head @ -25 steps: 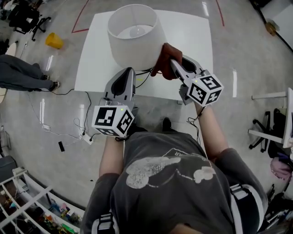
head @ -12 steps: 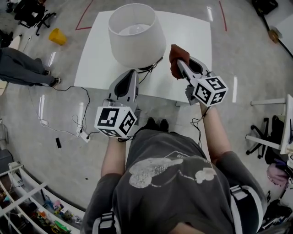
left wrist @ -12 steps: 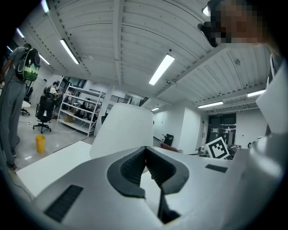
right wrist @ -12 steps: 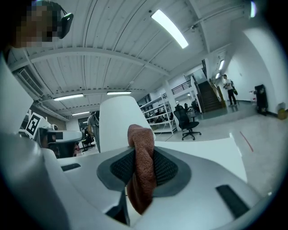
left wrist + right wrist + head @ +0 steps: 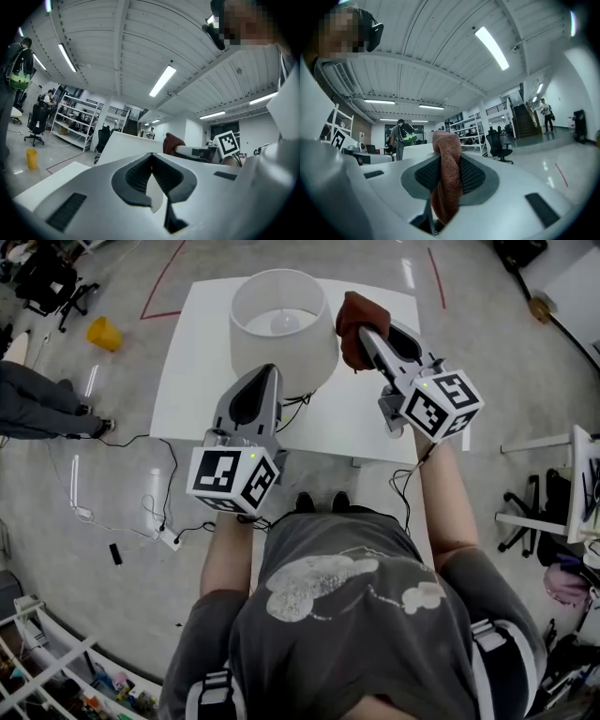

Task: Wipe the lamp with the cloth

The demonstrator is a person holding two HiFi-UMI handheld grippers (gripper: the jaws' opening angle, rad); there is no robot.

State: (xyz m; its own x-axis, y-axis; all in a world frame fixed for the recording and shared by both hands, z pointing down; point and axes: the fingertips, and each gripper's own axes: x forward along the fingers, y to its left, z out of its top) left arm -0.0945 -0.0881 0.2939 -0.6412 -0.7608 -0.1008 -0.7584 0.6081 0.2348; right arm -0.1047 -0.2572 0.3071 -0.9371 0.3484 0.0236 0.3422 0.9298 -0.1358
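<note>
Lamp on table, one gripper at each side.
The lamp (image 5: 281, 329) is standing on the table (image 5: 192, 371), directly ahead of the left gripper (image 5: 266, 373), whose tip is sitting at the shade's near side. The right gripper (image 5: 364, 334) is reaching past the lamp's right, with the cloth (image 5: 352, 317) sitting between its jaws, just beside the shade. A cable (image 5: 296, 409) is trailing from under the lamp, between both grippers.

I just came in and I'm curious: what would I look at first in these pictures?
The big white lamp shade catches the eye first, standing on the white table near the top of the head view. Close by its right side, the right gripper is shut on a reddish-brown cloth. The left gripper, shut and empty, points at the shade's near side.
</note>
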